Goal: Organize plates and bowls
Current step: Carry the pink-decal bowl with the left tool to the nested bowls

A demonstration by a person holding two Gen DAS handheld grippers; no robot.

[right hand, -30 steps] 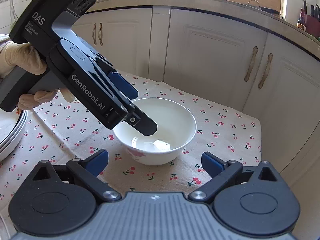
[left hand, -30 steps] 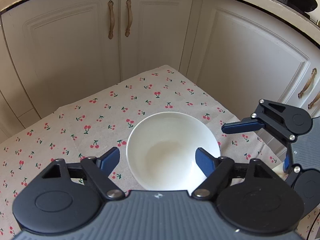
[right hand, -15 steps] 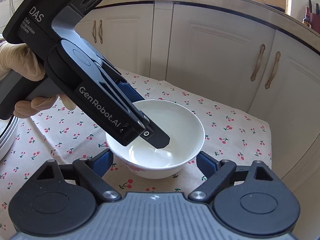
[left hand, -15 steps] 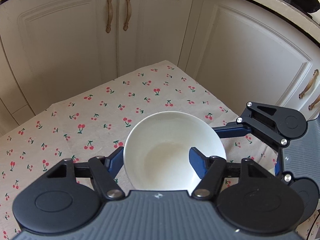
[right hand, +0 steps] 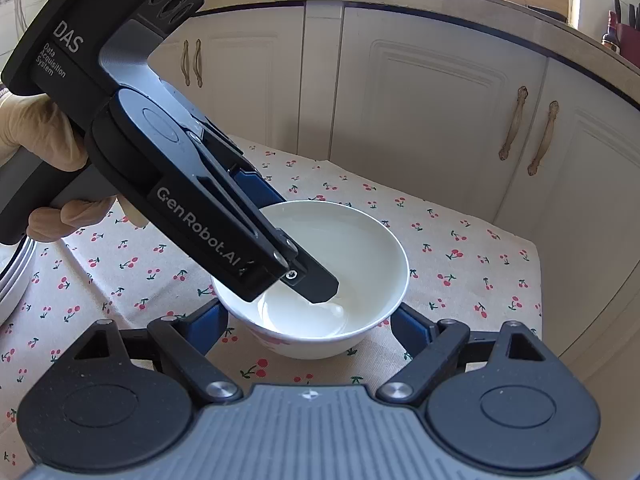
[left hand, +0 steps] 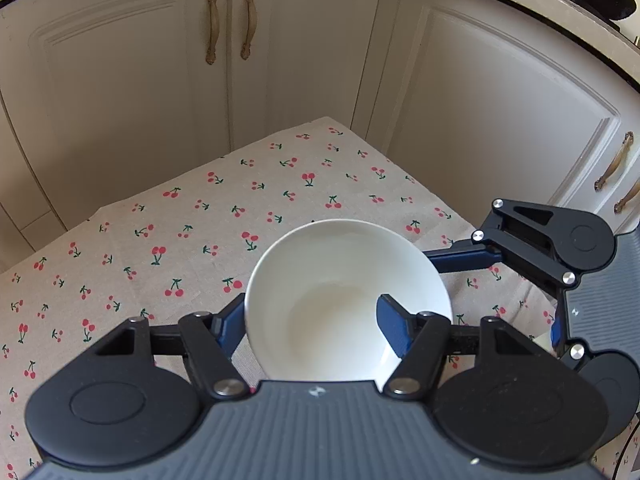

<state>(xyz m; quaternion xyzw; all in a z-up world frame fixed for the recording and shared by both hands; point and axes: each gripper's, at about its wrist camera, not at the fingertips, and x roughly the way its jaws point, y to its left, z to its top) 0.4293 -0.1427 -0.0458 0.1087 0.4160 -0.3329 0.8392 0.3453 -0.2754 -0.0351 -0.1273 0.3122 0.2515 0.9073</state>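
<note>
Bowl point(left hand: 344, 300) on cherry-print cloth point(left hand: 224, 216), left gripper point(left hand: 312, 326) tilted down, jaws clamped on its rim, right gripper point(right hand: 308, 326) low, jaws astride the bowl, contact unclear.

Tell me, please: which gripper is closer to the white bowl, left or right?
Left. The left gripper is shut on the white bowl, one finger inside and one outside the rim. The right gripper has a finger on each side of the bowl; contact is unclear.
</note>
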